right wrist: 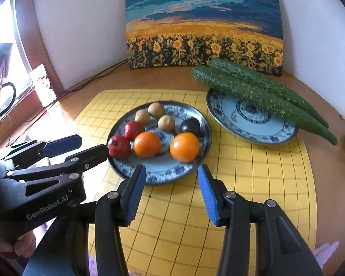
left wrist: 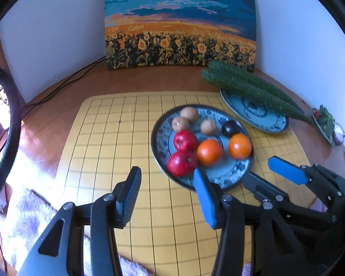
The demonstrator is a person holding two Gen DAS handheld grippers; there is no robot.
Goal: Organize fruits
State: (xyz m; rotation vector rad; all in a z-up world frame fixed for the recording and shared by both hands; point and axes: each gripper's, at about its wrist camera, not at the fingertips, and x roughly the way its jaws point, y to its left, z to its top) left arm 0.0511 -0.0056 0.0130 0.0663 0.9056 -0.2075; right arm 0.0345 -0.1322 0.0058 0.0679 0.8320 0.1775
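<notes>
Nearest the lenses, both tools hang released above the yellow grid mat (right wrist: 253, 184), nothing between their blue pads. The right tool (right wrist: 172, 193) sits just short of the near rim of the fruit plate (right wrist: 163, 176); the left tool (left wrist: 168, 197) hovers at that plate's left side, its jaws spread just as wide.

On the plate, the closest fruits are two oranges: the right orange (right wrist: 184, 147) lies almost straight ahead of the right tool, the left orange (right wrist: 147, 144) just beside it. Both look firm, round and fairly weighty, with a smooth skin that could slip, so a grip across the widest middle, pads level on either side, seems safest. Left of them, two red apples (right wrist: 119, 146) touch each other; they look hard and glossy, and pulling one could roll its neighbour. Behind sit three small brown fruits (right wrist: 156, 109), light and easy to knock aside, and a dark plum (right wrist: 190, 126), likely the softest, calling for a gentle squeeze.

Farther back, a second blue-patterned plate (right wrist: 232, 124) carries two long cucumbers (right wrist: 253, 92) overhanging its rim. Beyond, a sunflower painting (right wrist: 202, 23) leans on the wall at the back of the bench (right wrist: 163, 78).
</notes>
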